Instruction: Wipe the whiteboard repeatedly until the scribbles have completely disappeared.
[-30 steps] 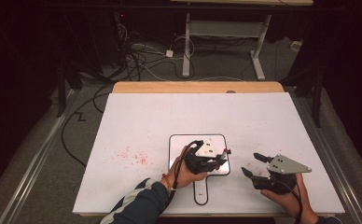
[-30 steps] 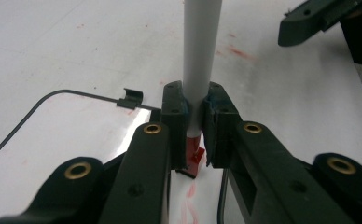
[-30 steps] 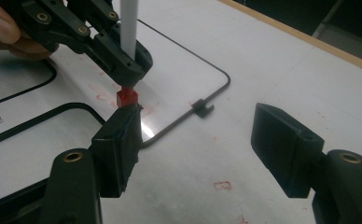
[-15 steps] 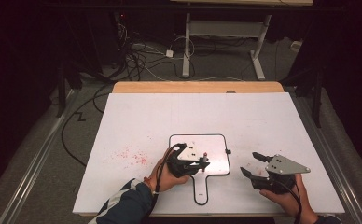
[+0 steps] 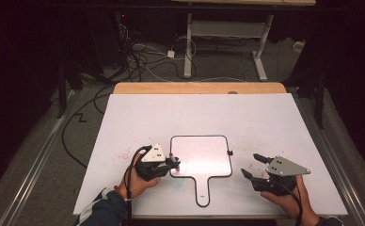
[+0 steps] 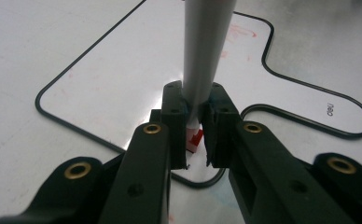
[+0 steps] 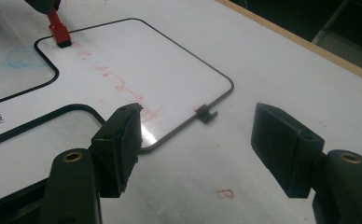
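A small paddle-shaped whiteboard (image 5: 202, 155) with a black rim and a short handle lies on the white table. My left gripper (image 5: 173, 162) is at the board's left edge, shut on a grey marker (image 6: 207, 42). The marker's red end (image 7: 60, 32) with a dark tip rests at the board's rim. In the left gripper view the pads (image 6: 174, 107) clamp the barrel just above that red end. My right gripper (image 5: 250, 165) is to the right of the board, low over the table. Its jaws stand wide apart with nothing between them (image 7: 198, 116). Faint red smears (image 7: 123, 86) cross the board.
Red specks (image 5: 124, 153) mark the table left of the board, and a blue smudge (image 7: 23, 58) lies beside the handle. A small black clip (image 7: 206, 114) sits on the board's right rim. A wooden strip (image 5: 199, 88) edges the table's far side; cables (image 5: 143, 56) lie on the floor beyond.
My left gripper has slid left with the marker, from over the board's middle to its left edge. The right gripper has not moved.
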{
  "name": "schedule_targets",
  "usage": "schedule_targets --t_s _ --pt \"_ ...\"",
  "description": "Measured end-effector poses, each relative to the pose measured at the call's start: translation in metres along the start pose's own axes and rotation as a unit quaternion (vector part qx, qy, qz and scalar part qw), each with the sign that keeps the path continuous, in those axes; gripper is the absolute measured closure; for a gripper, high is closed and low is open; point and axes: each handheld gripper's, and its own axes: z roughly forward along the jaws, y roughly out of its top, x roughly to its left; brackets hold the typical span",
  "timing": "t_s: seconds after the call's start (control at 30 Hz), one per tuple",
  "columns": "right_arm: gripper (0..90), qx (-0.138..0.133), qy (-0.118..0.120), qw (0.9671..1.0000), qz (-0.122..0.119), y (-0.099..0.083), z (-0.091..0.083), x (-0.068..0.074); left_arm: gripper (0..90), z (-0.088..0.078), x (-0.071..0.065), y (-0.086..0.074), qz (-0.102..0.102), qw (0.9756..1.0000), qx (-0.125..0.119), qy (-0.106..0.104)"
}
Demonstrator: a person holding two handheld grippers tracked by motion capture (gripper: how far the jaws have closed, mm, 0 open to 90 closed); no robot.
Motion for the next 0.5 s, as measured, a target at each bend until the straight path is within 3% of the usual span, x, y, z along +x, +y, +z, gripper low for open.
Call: schedule_targets --t_s 0.13,0.3,0.5 --pt "33.7 0.001 0.001 1.0000 -0.001 0.000 0.001 0.000 78.4 -0.001 0.000 -0.001 0.005 1.0000 0.000 0.005" --pt "33.9 0.005 0.002 1.0000 -0.001 -0.001 0.003 0.000 78.6 0.010 0.000 0.006 0.018 0.9997 -0.004 0.015" --pt "34.0 0.007 0.003 1.0000 -0.001 -0.001 0.003 0.001 78.6 0.026 0.000 0.017 0.018 0.9998 -0.011 0.001"
